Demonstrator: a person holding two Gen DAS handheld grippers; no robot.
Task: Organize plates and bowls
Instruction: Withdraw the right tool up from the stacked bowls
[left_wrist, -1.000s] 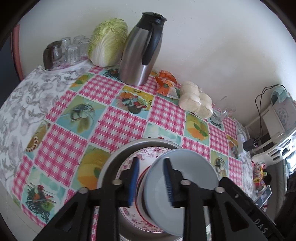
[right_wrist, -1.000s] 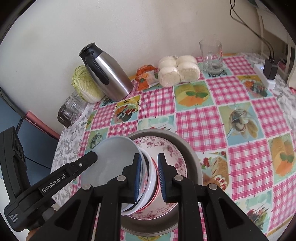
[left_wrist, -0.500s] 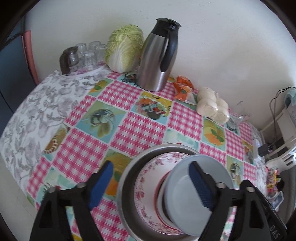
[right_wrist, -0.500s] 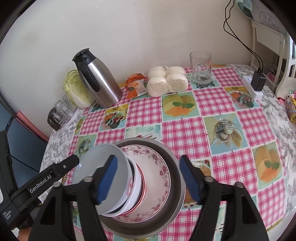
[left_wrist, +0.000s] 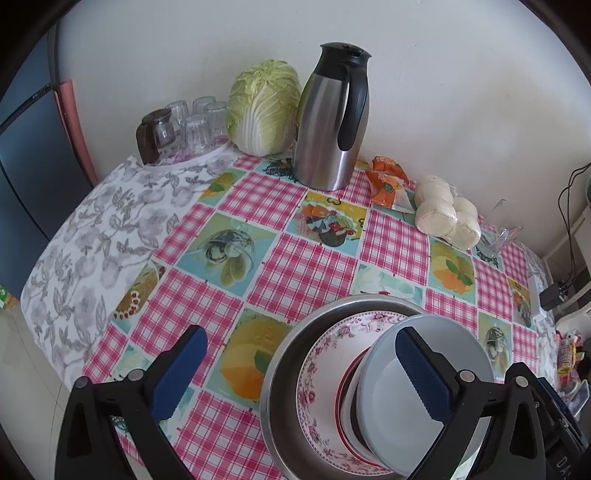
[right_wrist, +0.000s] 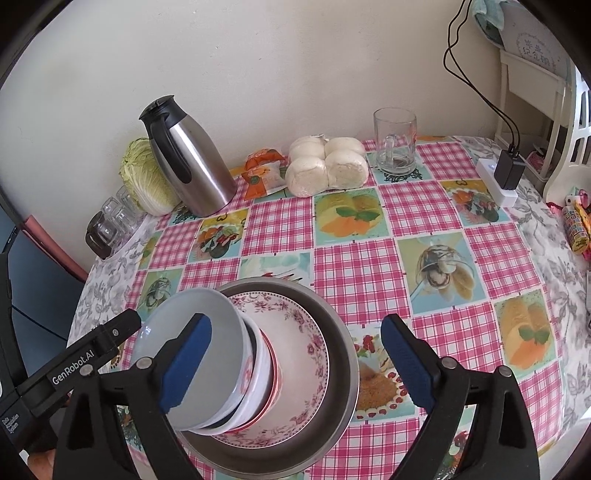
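Both jaws have just been opening. The left hand-held gripper (left_wrist: 299, 373) stands spread wide, gripping nothing, and the right hand-held gripper (right_wrist: 295, 365) is likewise spread and empty. Below them a round steel basin (right_wrist: 332, 325) sits on the tabletop (left_wrist: 295, 266) with its pink checked cloth. Inside lies a pink floral plate (right_wrist: 306, 343), bearing a stack of white bowls topped by a pale grey bowl (right_wrist: 207, 306).

Bowls (right_wrist: 207, 354) stacked on floral plate (right_wrist: 295, 332), steel basin (right_wrist: 332, 369).
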